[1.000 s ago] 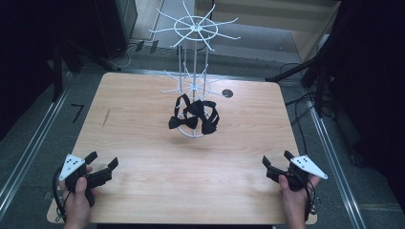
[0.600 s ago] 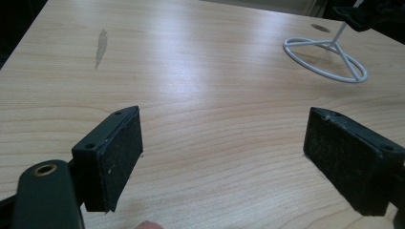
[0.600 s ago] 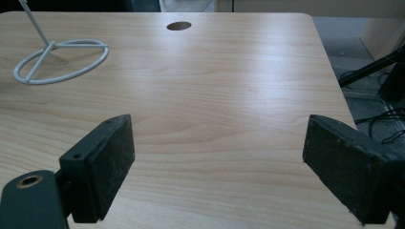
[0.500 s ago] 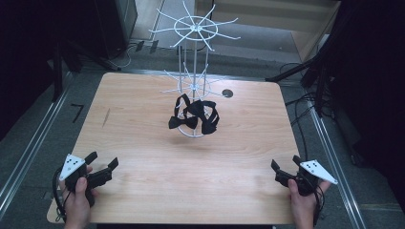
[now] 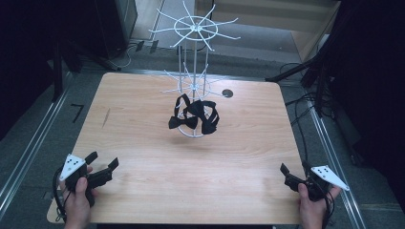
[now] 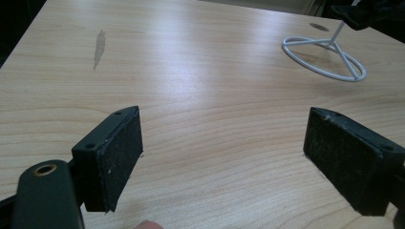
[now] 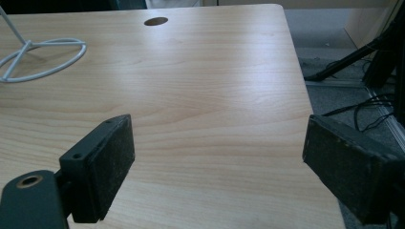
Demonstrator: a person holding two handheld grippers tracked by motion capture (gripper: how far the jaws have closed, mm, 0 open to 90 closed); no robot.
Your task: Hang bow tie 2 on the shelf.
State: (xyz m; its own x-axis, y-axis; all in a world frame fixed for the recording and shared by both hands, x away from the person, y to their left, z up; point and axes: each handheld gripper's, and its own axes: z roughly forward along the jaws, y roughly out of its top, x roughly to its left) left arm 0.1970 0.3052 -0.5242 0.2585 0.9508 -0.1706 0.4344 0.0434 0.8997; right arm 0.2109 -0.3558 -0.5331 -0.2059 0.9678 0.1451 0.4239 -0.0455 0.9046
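- Bow ties (image 5: 195,119): black, two or so, hung low on white wire rack (image 5: 193,57), mid-table, toward far side. Exact count unclear; straps overlap.
- Rack: thin wire, two tiers of radial hooks, ring base (image 6: 325,57) on table (image 5: 143,143). Base also seen in right gripper view (image 7: 43,57).
- Left gripper (image 5: 101,167): near-left table corner, jaws spread wide, nothing between. Confirmed in left gripper view, pads (image 6: 122,152) well apart over bare wood.
- Right gripper (image 5: 286,174): near-right corner at table edge, jaws spread wide per right gripper view, pads (image 7: 107,162) empty.
- Both grippers well apart from rack and ties.
- Handling, judged: ties light, soft fabric, limp straps; no breakage risk. Likely to swing and slide on hook when touched. Straps liable to snag on neighbouring hooks or tangle w/ adjacent tie.
- Rack judged light, tip-prone; sideways pull on a caught strap could drag or topple it.
- Grip pt, judged: centre knot of bow = thickest, firmest part, best for flat pads. Alt: strap close to hook, for lifting off.
- Recommended: one gripper to steady rack post or base, other to pinch knot, lift up and outward along hook, not straight out.
- Risk: pinching two ties at once, given overlap. Check separation before closing.
- Table surface: grey smear (image 6: 99,45) at far left, round hole (image 7: 155,21) at far right; no bearing on job.
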